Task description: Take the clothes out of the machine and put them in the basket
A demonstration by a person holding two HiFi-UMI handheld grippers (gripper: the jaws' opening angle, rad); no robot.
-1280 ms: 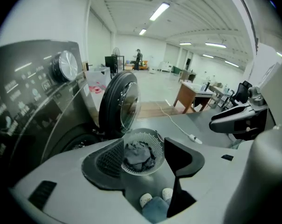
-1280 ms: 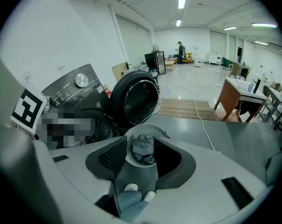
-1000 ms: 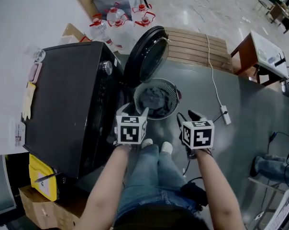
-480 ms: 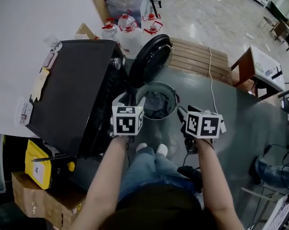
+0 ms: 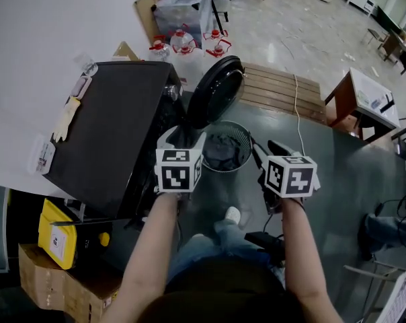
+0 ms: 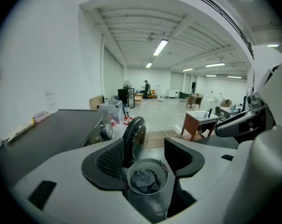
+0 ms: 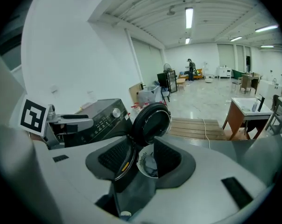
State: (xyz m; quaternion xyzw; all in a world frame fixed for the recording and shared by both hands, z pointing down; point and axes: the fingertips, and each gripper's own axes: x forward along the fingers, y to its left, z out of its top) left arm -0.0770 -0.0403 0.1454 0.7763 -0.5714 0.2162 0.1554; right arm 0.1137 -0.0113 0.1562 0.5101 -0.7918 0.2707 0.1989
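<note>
Left gripper (image 5: 181, 138) and right gripper (image 5: 267, 155): jaws apart, empty. Below and beyond them the round basket (image 5: 249, 150) opens upward, dark clothes (image 5: 223, 151) inside. The left gripper view shows it whole; in the right gripper view a jaw half hides it.

Basket (image 7: 144, 166) half behind right gripper (image 7: 142, 149)

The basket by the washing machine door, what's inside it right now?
A crumpled pile of dark grey clothes lies in the round mesh basket. The pile covers the basket's bottom, so anything lying underneath it cannot be seen.
</note>
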